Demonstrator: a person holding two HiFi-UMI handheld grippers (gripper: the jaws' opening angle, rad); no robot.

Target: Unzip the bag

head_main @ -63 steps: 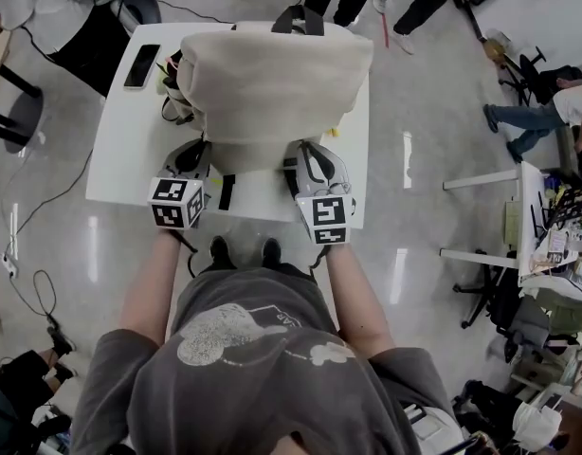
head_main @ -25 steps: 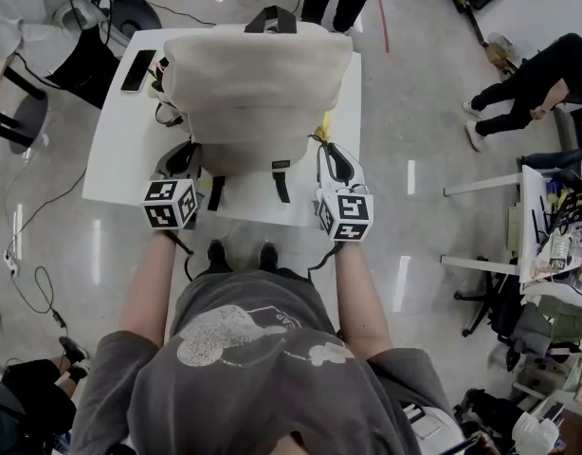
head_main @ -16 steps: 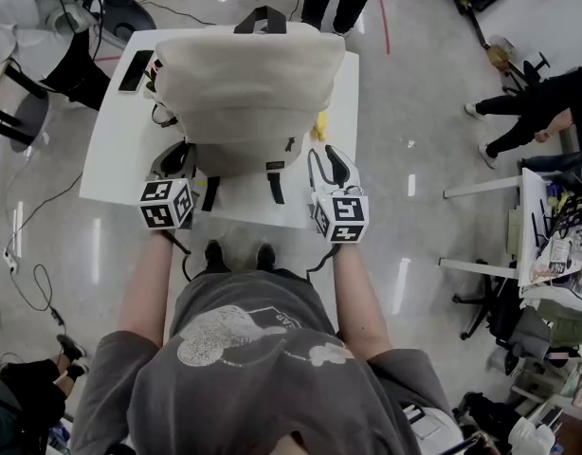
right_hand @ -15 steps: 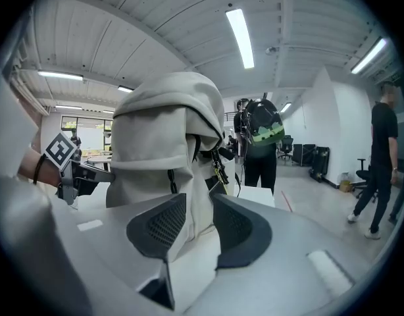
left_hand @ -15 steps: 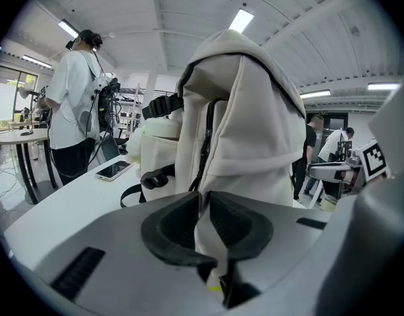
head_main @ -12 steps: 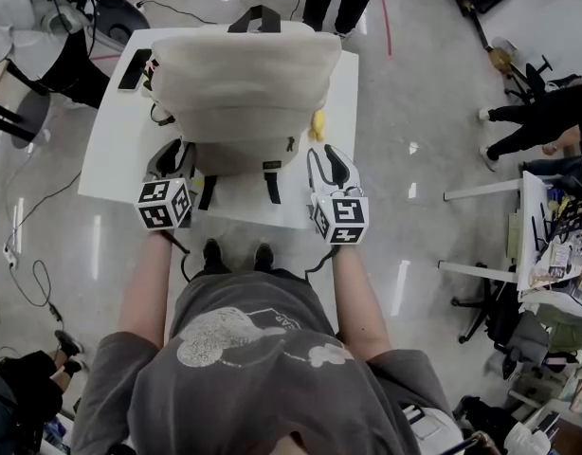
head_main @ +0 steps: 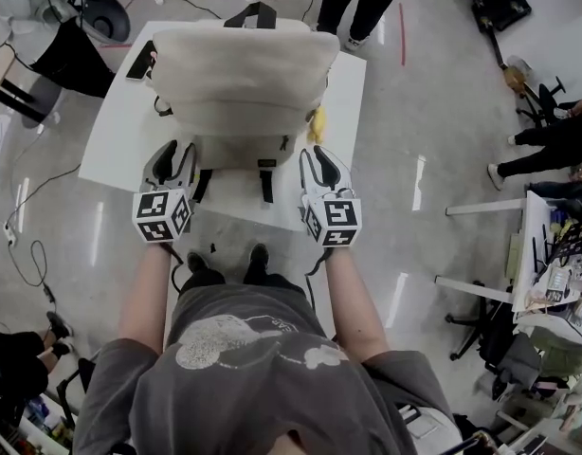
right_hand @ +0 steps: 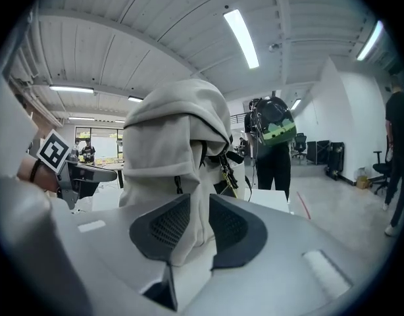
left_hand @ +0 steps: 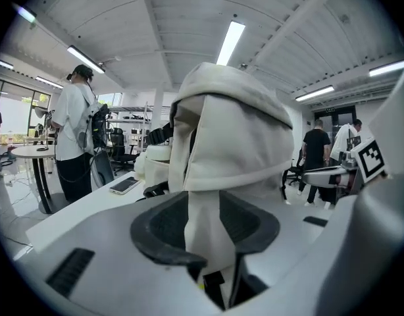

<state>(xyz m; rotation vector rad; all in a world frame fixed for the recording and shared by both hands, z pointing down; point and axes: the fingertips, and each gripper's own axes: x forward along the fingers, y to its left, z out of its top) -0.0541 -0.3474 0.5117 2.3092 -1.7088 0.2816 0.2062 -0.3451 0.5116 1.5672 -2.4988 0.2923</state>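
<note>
Just ahead of my left tongs (head_main: 175,152) and right tongs (head_main: 320,153), the bag (head_main: 242,74) lies crosswise on the tabletop (head_main: 118,133), a near fold inside each pair: the left are opening, the right closing on fabric.

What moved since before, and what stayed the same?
The right hand-held gripper slid outward to the bag's near right corner; its jaws are closing on fabric. The left hand-held gripper is opening its jaws, fabric between them. The bag stayed on the table.
</note>
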